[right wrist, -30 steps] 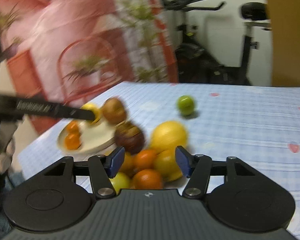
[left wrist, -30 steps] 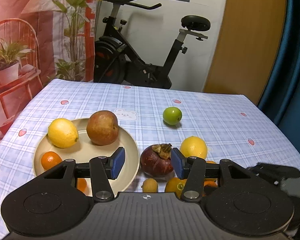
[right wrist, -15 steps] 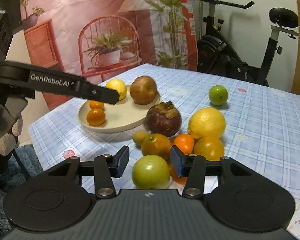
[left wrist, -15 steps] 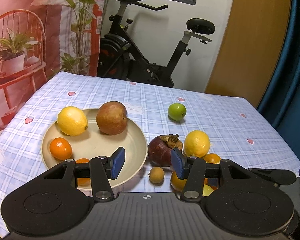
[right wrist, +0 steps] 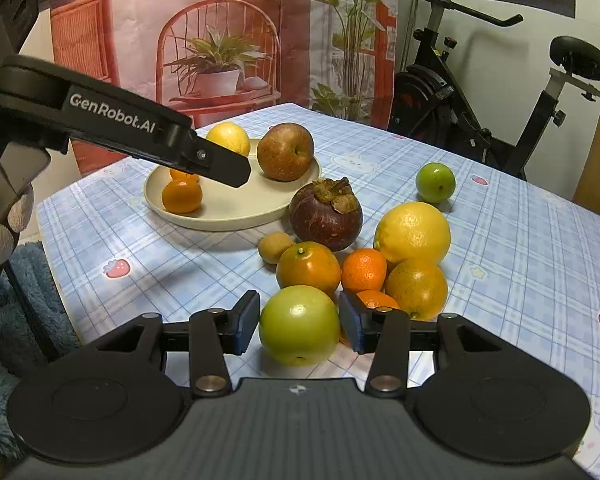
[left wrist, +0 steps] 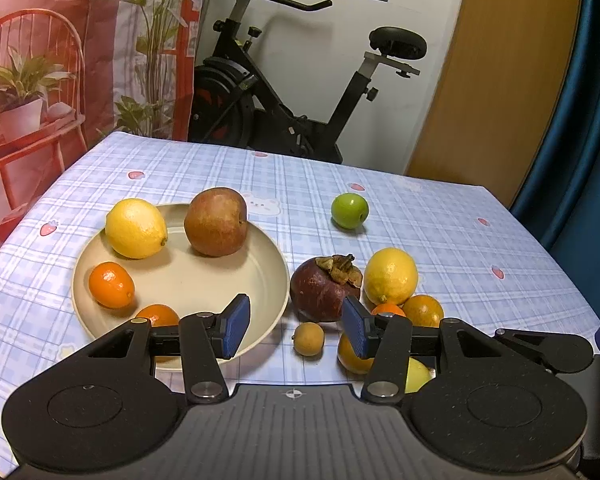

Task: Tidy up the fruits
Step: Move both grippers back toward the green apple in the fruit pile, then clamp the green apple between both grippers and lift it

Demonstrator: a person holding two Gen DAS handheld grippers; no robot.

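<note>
My right gripper (right wrist: 299, 326) is shut on a green apple (right wrist: 299, 316) at the near edge of the fruit pile, with a pad against each side. Behind it lie oranges (right wrist: 308, 268), a lemon (right wrist: 412, 232), a mangosteen (right wrist: 326, 216) and a small brown fruit (right wrist: 274, 246). The beige plate (left wrist: 204, 280) holds a lemon (left wrist: 136, 228), a red apple (left wrist: 216, 222) and two oranges (left wrist: 111, 285). My left gripper (left wrist: 295, 327) hangs open above the plate's near right rim, with nothing between its pads.
A small green fruit (left wrist: 350, 211) sits alone farther back on the blue checked tablecloth (left wrist: 440, 208). An exercise bike (left wrist: 280, 92) stands behind the table, a printed backdrop at the left and a blue curtain at the right. The table's near left edge drops to a blue rug (right wrist: 28, 320).
The right gripper has swung down to the near edge of the pile and its jaws have narrowed around the green apple. The left gripper has hardly moved.
</note>
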